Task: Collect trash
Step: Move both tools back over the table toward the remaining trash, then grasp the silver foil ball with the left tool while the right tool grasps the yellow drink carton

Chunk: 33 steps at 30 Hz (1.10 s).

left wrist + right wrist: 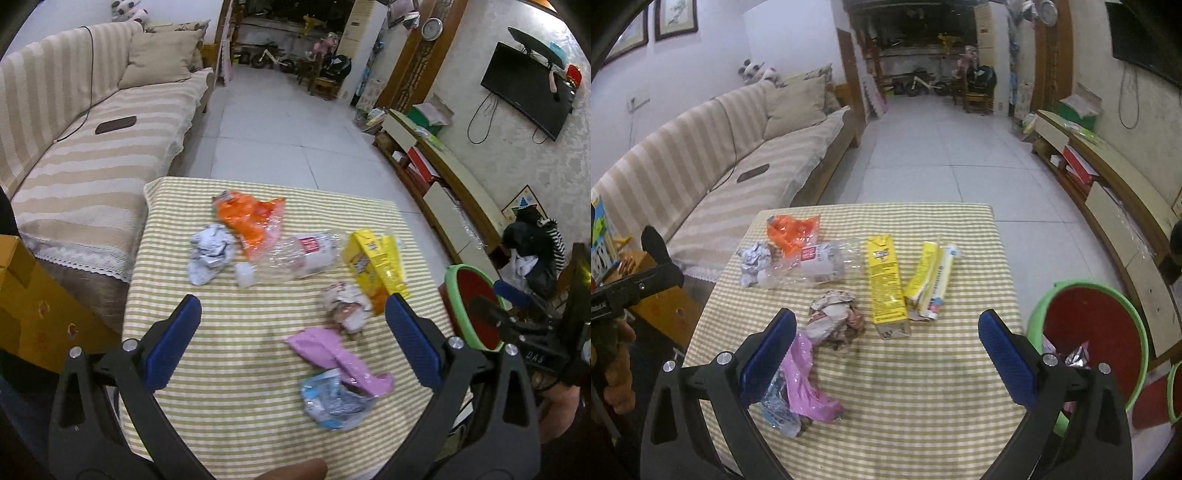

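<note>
- Nearest to me, the pink plastic wrapper (338, 358) sits close to the tabletop's near edge, draped over a crumpled blue-and-clear packet (332, 400); the two overlap, so one pinch might take both;
- My left gripper (293, 310) hangs above the middle of the tabletop (229, 369), jaws spread wide, nothing between them; I judge that's to frame a target before closing;
- My right gripper (886, 325) is just as wide and just as empty, over the tabletop's right half; bare cloth lies between its blue pads (1006, 365);
- The bucket (1141, 328), green rim and red inside, stands on the floor beside the tabletop's right edge; a foil scrap (1078, 356) already lies in it; that's the drop spot, on the right gripper's side;
- Mid-table, a crumpled printed paper ball (836, 319) touches the pink wrapper's far end;
- Toward the far edge, a row: orange bag (251, 218) near the far left corner, white crumpled paper (210, 253), crushed clear bottle (306, 254), flattened yellow carton (886, 280), torn yellow-and-white tube packaging (932, 280);
- Plenty left, I reckon; light, springy stuff, so a firm squeeze is needed.
</note>
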### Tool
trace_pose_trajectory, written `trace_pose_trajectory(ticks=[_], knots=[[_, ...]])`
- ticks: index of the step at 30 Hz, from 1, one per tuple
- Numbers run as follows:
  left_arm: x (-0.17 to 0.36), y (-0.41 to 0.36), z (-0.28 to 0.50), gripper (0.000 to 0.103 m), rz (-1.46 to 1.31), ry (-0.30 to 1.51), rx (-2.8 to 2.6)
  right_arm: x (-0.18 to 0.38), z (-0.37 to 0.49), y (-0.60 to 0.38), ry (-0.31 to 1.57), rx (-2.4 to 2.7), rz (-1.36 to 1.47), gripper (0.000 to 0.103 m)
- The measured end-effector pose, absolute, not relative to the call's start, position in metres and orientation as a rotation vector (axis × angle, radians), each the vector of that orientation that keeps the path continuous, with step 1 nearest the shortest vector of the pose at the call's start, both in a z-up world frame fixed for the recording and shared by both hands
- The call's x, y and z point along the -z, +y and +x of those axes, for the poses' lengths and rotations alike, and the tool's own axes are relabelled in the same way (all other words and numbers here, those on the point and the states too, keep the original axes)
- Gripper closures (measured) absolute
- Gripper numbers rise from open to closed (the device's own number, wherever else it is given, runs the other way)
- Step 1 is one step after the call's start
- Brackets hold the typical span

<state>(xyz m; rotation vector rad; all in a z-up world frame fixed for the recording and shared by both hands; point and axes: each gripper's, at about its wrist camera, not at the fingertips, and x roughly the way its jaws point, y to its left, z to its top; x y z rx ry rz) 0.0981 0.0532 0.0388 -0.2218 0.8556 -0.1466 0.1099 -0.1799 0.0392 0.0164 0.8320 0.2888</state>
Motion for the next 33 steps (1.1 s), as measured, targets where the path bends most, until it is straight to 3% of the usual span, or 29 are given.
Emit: trace_pose_trajectory(ticks=[33], knots=[[0.055, 0.098, 0.221, 0.006, -0.195, 1.067, -0.024, 0.037, 0.217, -0.133, 0.976, -0.299, -0.115, 0.011]])
